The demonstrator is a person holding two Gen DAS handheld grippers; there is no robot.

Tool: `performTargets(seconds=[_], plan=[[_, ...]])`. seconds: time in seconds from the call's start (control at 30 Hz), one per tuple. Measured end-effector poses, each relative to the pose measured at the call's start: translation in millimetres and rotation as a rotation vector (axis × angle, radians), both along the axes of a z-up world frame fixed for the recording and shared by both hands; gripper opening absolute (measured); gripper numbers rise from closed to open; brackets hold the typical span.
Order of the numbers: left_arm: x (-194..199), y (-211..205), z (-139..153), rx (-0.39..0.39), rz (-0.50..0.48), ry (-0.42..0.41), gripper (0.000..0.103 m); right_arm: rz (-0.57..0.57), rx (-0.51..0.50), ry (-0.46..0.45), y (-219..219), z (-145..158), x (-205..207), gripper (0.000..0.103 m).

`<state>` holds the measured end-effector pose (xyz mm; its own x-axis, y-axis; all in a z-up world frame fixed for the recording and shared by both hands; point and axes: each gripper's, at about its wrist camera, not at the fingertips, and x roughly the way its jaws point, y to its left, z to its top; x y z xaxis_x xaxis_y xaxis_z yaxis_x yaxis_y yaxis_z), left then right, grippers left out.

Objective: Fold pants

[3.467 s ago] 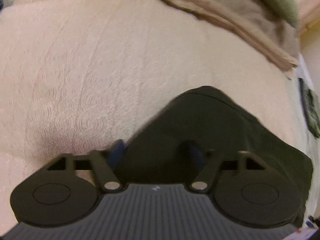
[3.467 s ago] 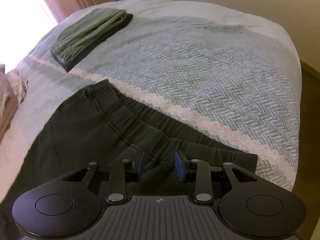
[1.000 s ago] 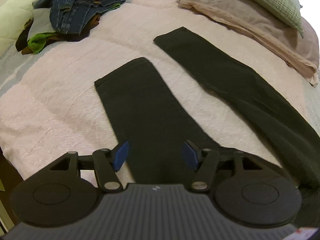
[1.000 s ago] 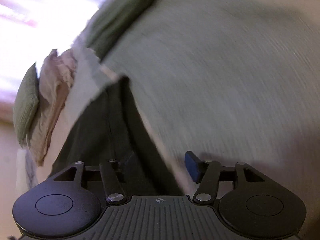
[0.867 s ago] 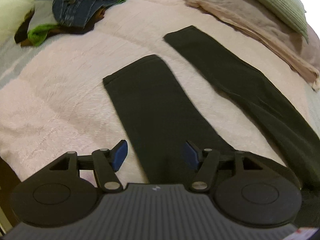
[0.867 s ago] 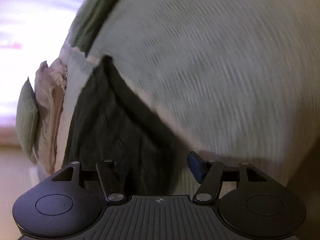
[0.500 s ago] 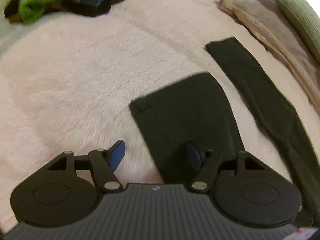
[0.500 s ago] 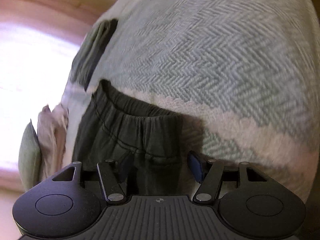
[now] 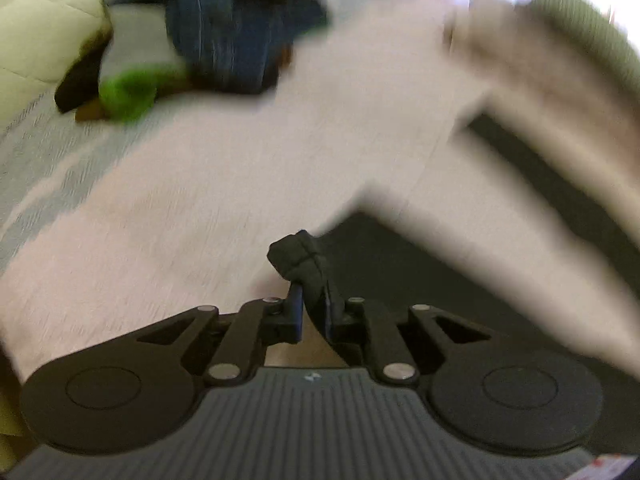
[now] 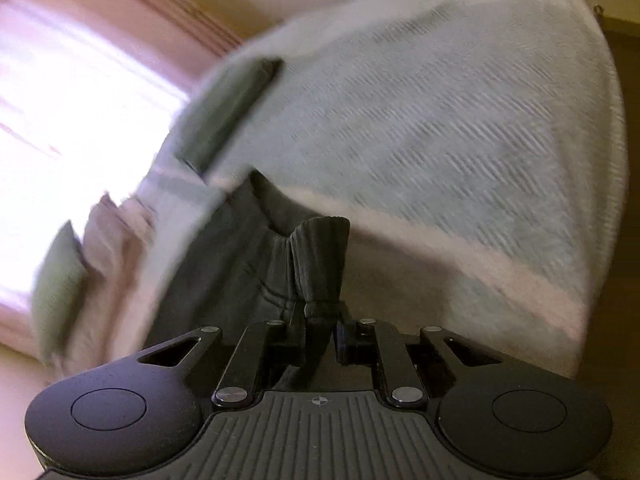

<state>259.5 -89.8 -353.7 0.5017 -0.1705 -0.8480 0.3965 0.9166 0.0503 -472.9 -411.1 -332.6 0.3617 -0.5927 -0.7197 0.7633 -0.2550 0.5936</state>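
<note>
The black pants lie on a pale pink bedspread, blurred by motion. My left gripper is shut on the bunched hem of the near leg, whose tip sticks up between the fingers. The other leg runs off to the right. In the right wrist view, my right gripper is shut on the pants' elastic waistband, which is pinched into a ridge rising from the jaws. The rest of the seat trails away to the left.
A heap of clothes with blue jeans and something bright green lies at the far left. A pink blanket and a green pillow sit at the right. A folded green garment rests on the grey herringbone cover.
Both grippers were open half a second ago and have shut: the left on the near leg's hem, the right on the waistband. Both views swing with motion blur.
</note>
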Motion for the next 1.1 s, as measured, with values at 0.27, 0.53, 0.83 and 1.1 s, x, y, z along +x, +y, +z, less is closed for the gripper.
performTargets(seconds=[0.27,0.53,0.83,1.1], plan=[[-9,7,19,0.156,-0.011,-0.131,0.034,0.13,0.158,0.33,-9,6,22,0.037],[-58,-57,39,0.072,-0.368,-0.144,0.036,0.391,-0.102,0.679,21,35,123,0.04],[-67,-88,-17,0.131,-0.493,-0.064,0.053,0.498,-0.002,0.691,20,-28,121,0.052],[-79,-60,49,0.239,-0.353,0.035,0.053,0.472,0.162,0.54,29,17,131,0.052]])
